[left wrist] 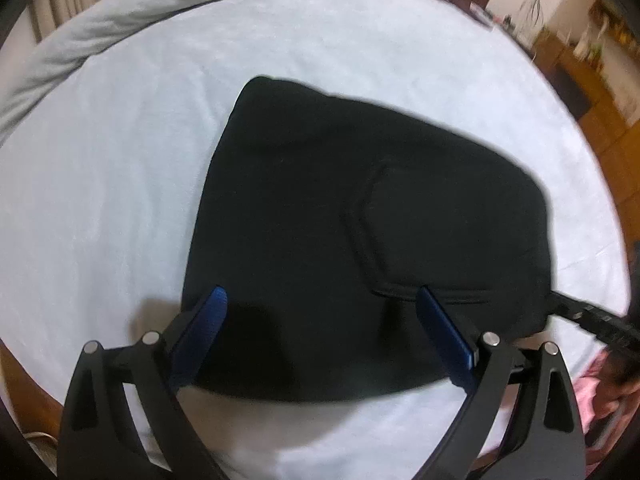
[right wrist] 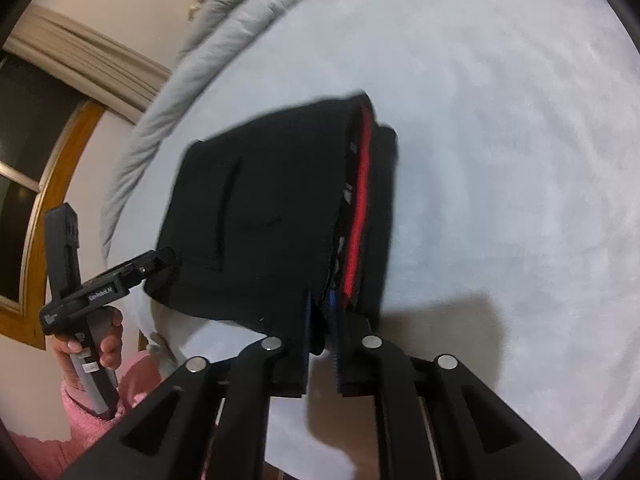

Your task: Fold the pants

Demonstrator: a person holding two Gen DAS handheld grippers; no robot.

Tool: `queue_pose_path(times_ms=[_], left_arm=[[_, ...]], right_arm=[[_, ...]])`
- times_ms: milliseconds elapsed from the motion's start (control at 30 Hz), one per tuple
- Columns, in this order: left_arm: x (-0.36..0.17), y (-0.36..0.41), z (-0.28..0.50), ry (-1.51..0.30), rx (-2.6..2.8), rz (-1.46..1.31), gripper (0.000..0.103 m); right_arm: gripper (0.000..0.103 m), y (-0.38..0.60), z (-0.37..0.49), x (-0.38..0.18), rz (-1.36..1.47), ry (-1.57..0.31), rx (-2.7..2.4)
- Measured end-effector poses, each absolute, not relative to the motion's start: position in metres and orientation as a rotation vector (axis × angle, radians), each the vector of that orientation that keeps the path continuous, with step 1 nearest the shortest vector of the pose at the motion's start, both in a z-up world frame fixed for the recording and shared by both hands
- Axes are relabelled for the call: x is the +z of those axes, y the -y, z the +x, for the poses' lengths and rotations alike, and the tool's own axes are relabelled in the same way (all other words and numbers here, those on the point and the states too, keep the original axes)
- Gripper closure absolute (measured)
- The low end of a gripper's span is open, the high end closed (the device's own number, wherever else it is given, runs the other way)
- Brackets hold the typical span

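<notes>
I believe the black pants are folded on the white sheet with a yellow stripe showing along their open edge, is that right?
Not quite: the stripe is red, not yellow, as the right wrist view shows. The black pants do lie folded on the white sheet.

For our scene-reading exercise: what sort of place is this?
Most likely a bedroom. Black pants lie on a pale sheet, a rolled duvet sits along its edge, and a curtain hangs over a window.

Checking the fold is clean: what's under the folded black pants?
The pants lie on the pale sheet, which shows all around them. A red band peeks between layers at one edge. Anything directly beneath the fabric is covered.
</notes>
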State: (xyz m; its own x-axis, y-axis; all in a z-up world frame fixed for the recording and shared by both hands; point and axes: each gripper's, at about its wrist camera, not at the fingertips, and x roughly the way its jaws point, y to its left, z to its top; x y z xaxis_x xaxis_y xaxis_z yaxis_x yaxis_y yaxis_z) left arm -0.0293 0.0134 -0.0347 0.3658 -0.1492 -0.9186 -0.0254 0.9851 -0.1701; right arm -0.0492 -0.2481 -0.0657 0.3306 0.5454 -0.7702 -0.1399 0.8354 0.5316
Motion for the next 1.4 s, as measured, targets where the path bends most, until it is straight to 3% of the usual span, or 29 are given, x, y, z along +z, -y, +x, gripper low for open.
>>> queue_pose_path(times_ms=[300, 1200, 1300, 1400], left_arm=[[0.006, 0.000, -0.047, -1.096, -0.105, -0.209, 0.008], [-0.006, 0.022, -0.056, -1.076, -0.070, -0.095, 0.008], [-0.005, 0.015, -0.052, -1.088, -0.073, -0.099, 0.008], [-0.013, -0.006, -0.039, -1.158, -0.078, -0.164, 0.008]], right_arm=[[0.089, 0.225, -0.059, -0.023, 0.319, -1.044, 0.464], [0.092, 0.208, -0.056, -0.079, 0.263, -1.148, 0.401], [0.085, 0.217, -0.058, -0.070, 0.335, -1.133, 0.437], [0.061, 0.229, -0.057, -0.056, 0.399, -1.088, 0.449]])
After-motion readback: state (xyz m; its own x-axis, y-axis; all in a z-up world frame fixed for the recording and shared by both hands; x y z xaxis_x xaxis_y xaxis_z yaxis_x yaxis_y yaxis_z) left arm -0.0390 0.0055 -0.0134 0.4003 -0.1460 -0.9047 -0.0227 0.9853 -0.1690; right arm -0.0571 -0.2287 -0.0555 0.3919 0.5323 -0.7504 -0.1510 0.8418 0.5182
